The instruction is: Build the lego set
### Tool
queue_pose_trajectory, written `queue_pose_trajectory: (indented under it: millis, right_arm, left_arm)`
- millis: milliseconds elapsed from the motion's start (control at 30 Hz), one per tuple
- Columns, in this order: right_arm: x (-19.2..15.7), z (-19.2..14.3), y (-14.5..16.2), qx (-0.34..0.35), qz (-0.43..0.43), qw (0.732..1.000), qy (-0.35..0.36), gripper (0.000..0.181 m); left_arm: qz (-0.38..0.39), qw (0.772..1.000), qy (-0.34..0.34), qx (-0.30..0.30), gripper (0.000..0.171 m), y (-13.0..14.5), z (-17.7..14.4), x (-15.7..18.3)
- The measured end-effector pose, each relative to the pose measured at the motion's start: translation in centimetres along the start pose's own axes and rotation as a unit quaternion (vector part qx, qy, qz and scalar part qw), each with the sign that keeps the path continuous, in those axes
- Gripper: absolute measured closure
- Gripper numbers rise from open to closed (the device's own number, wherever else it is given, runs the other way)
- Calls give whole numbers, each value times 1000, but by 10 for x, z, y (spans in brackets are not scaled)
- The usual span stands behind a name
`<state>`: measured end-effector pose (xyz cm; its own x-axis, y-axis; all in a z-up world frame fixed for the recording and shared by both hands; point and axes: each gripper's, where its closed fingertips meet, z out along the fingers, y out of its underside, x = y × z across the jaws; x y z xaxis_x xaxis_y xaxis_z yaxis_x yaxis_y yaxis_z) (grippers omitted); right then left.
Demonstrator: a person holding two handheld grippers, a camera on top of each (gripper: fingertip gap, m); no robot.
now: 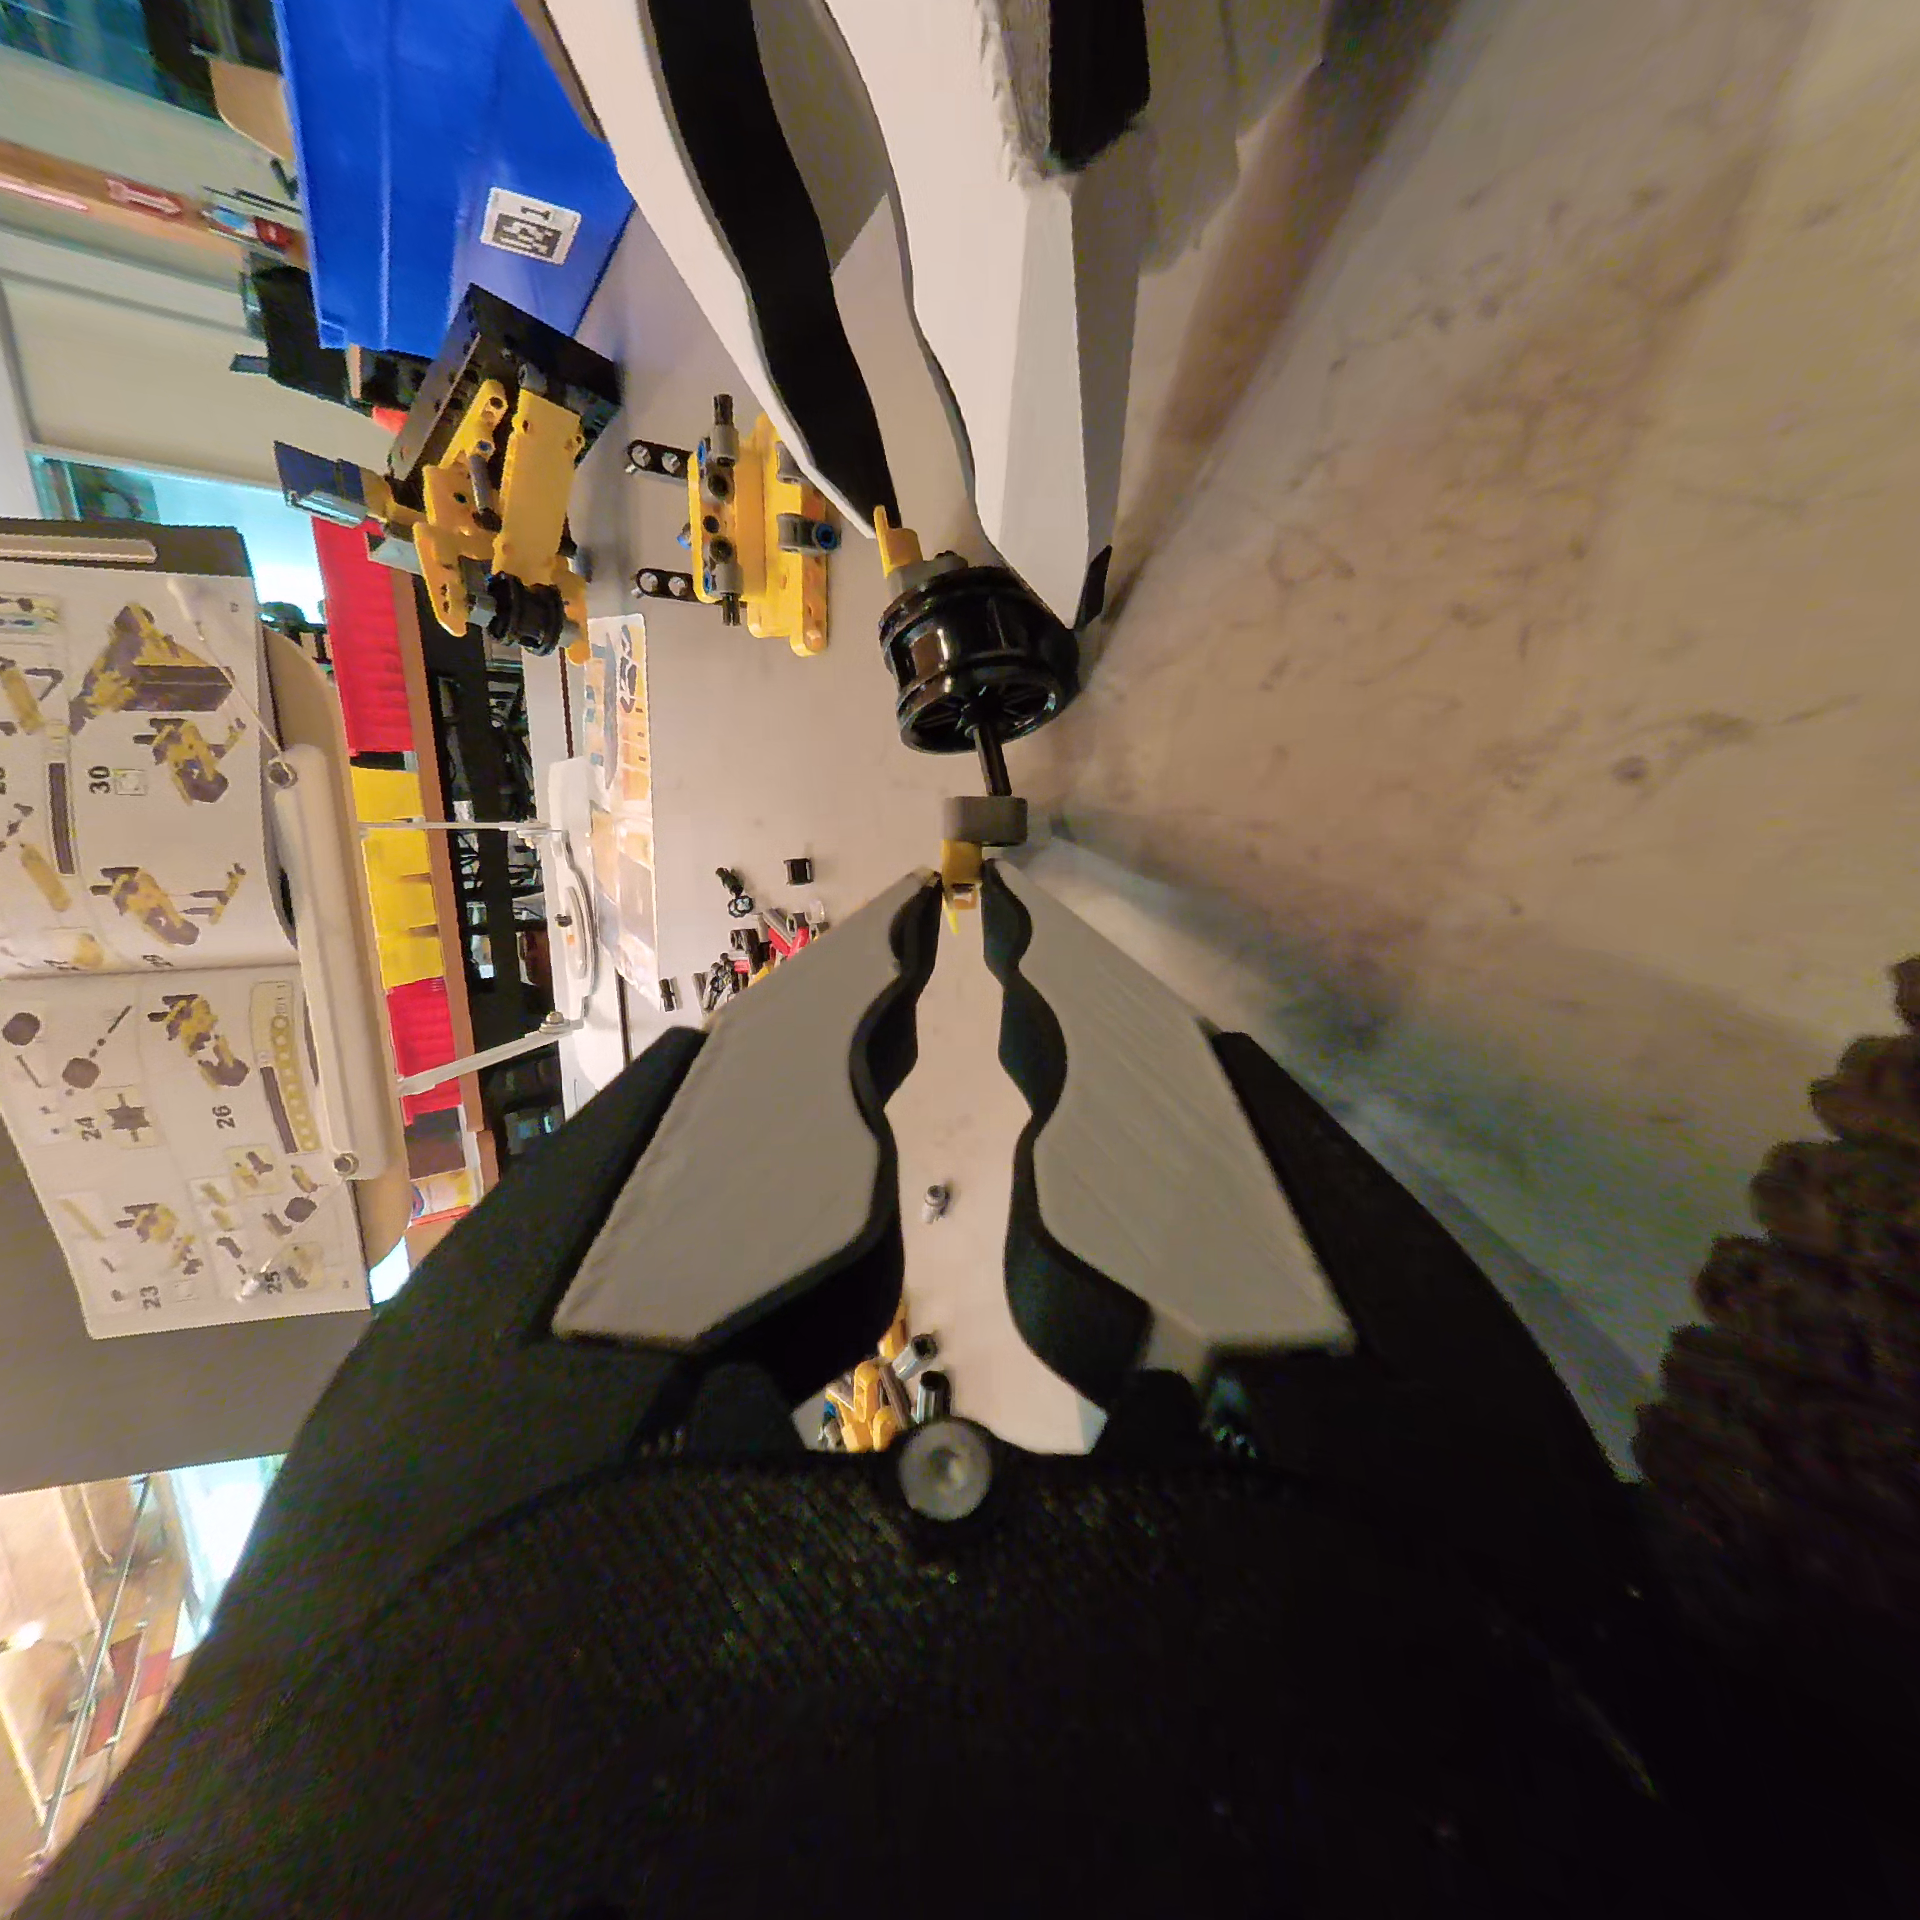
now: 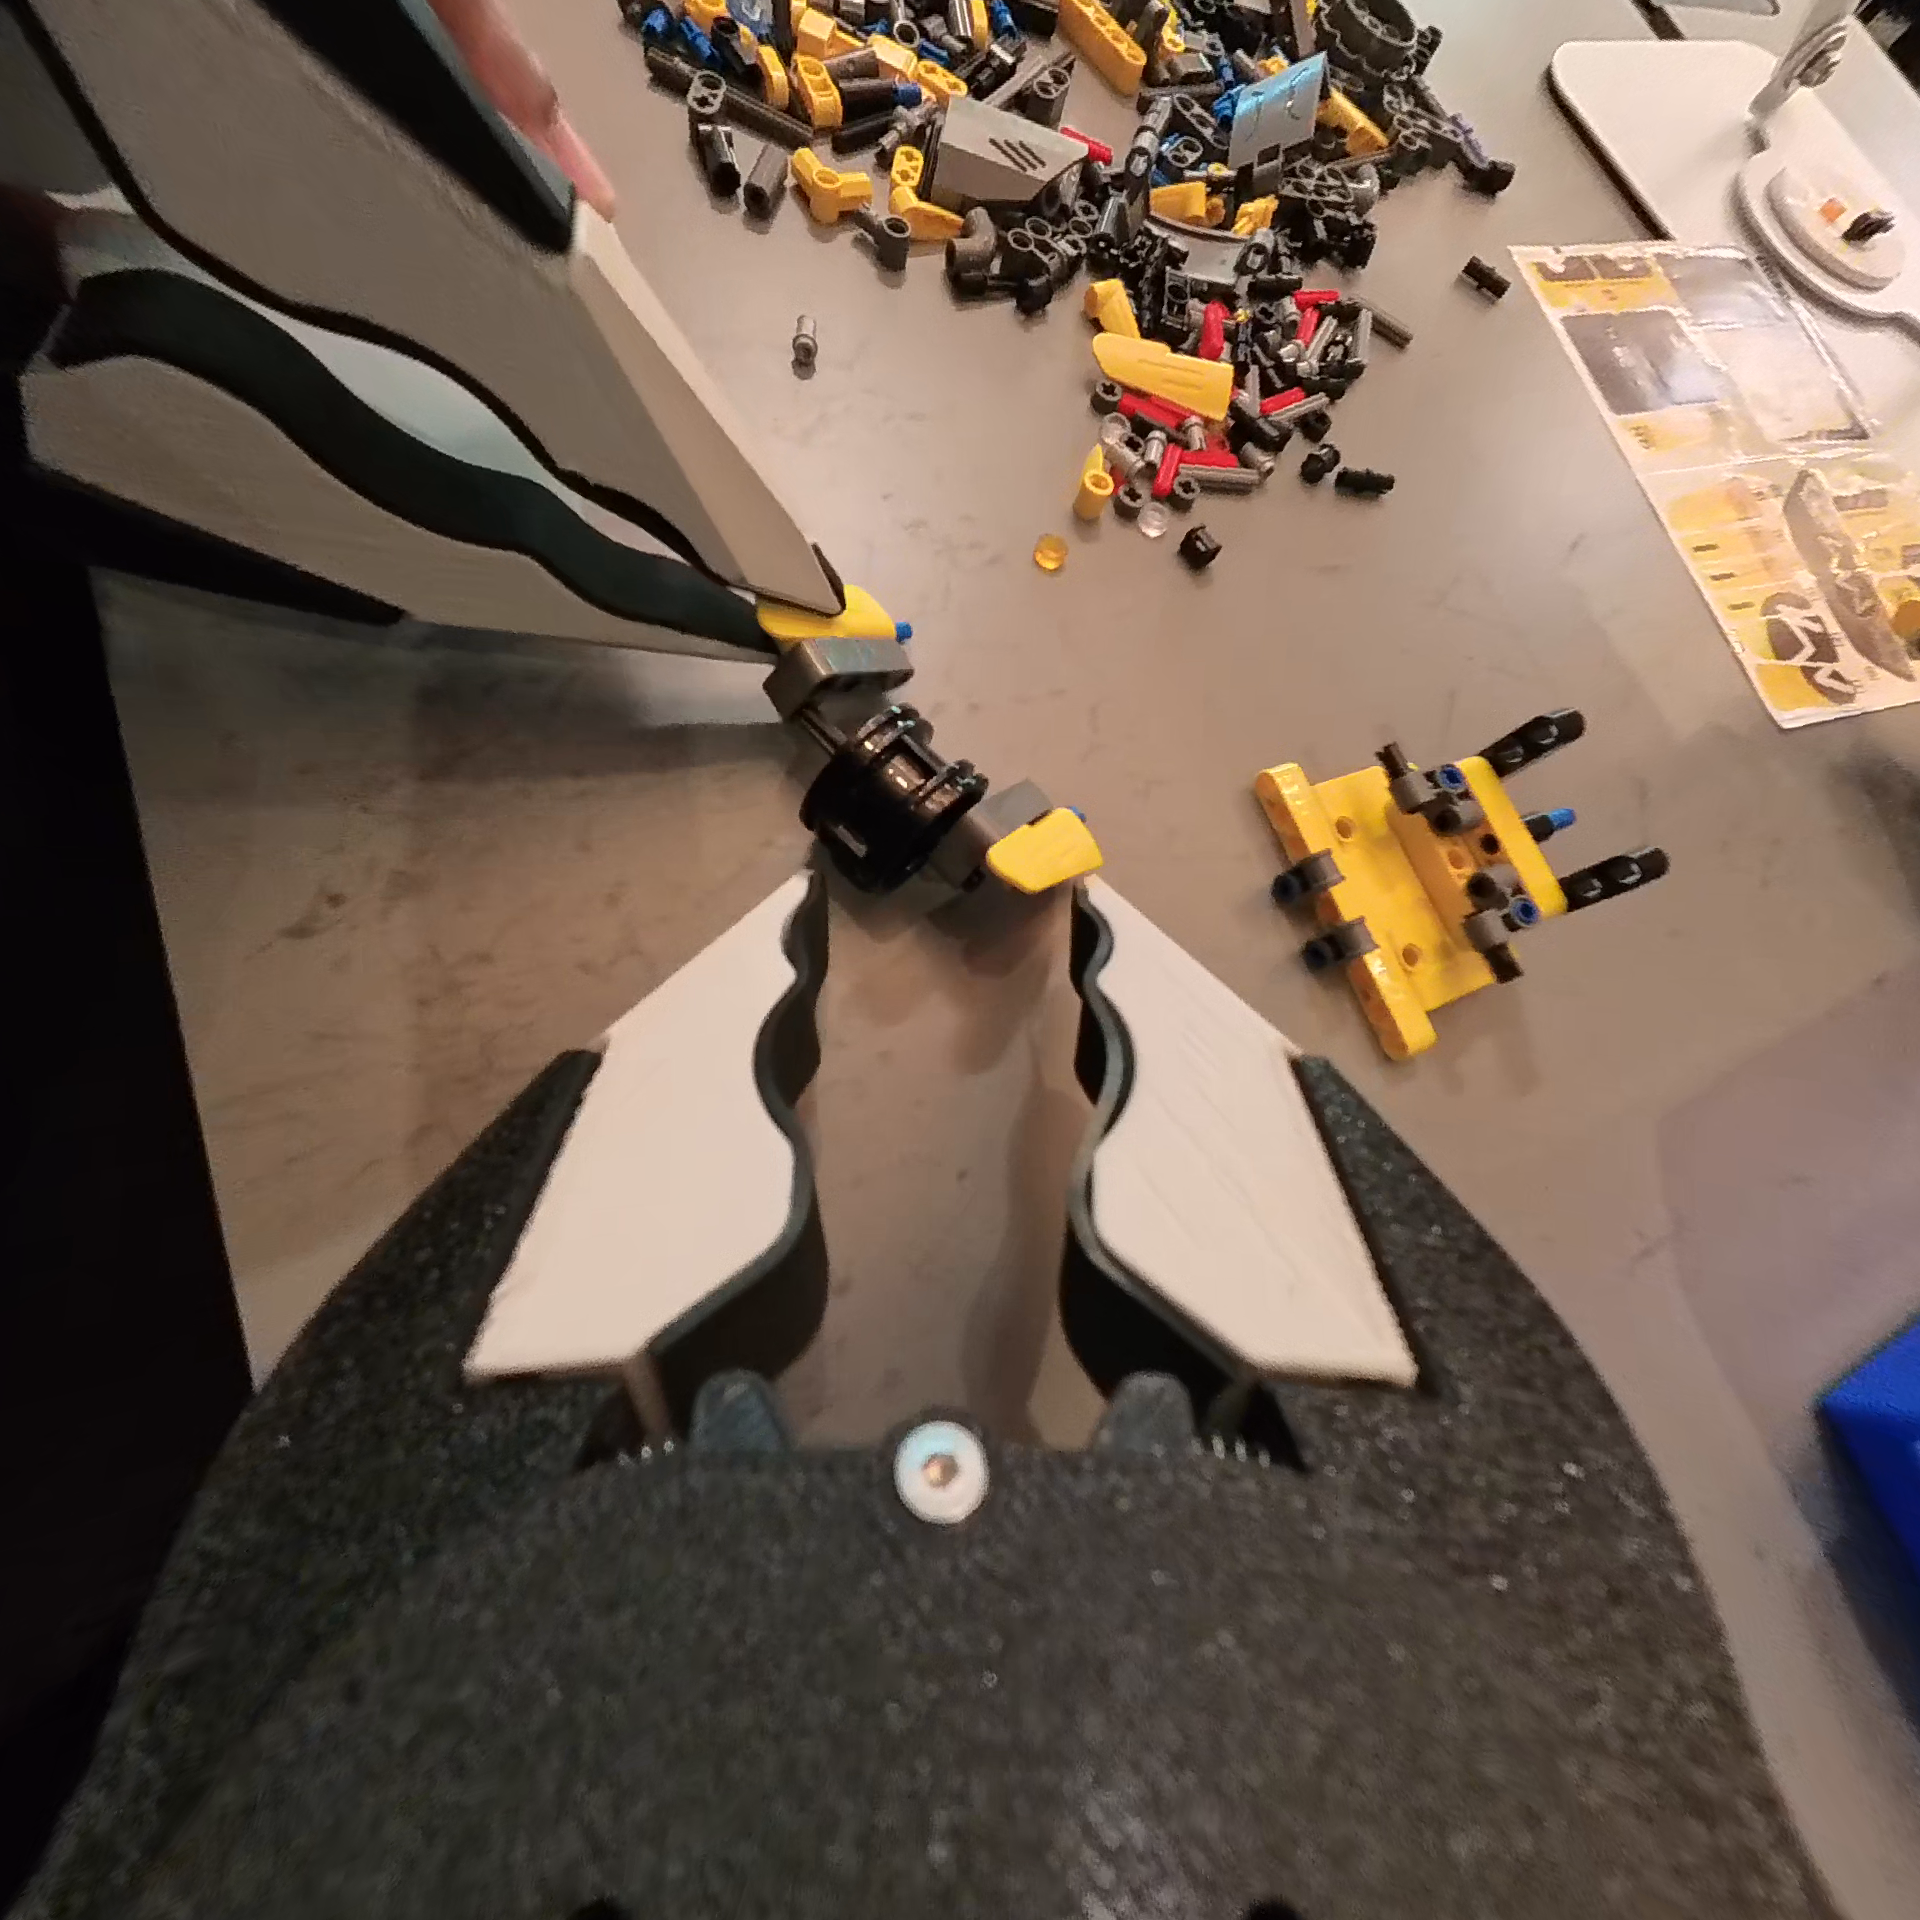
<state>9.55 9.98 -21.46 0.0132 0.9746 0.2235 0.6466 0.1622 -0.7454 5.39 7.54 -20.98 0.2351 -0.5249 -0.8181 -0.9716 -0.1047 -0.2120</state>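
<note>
Grey and scuffed, the table (image 2: 436,852) carries a scatter of toy building parts, and two hand-held grippers meet over it on one small assembly. That assembly is a black wheel hub (image 2: 883,810) on a thin black axle, with a grey connector and a yellow curved piece at each end. The left hand-held gripper (image 1: 961,883) has its pale fingers nearly closed, pinching the yellow end piece (image 1: 958,868) just beyond a grey bush on the axle; in the right wrist view the same gripper comes in from the upper left, its tips clamped on that yellow piece (image 2: 826,620). The right hand-held gripper (image 2: 940,894) stands partly open, its two tips on either side of the hub's near end, beside the second yellow piece (image 2: 1044,850); whether the tips press on the assembly or only flank it cannot be told. To the right of the assembly, apart from it, lies a flat yellow sub-assembly (image 2: 1413,894) with grey and blue pins and short black beams sticking out. Farther back a loose pile of yellow, black, grey, red and blue parts (image 2: 1091,156) covers the table. A printed sheet (image 2: 1714,447) lies at the right edge. In the left wrist view an open instruction booklet (image 1: 156,935) stands at the left, and a larger yellow and black build (image 1: 499,488) sits on the table near a blue box (image 1: 416,156).
</note>
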Motion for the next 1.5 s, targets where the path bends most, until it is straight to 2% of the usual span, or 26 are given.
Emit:
queue_pose_trajectory:
  millis: [933,1500]
  right_arm:
    - [-3,-4,2,0,26,999,-19,138]
    - [-8,-13,2,13,50,997,-50,140]
  left_arm:
    - [-56,998,-9,-34,167,1,6,-4]
    - [-37,998,-24,-46,167,-3,14,-7]
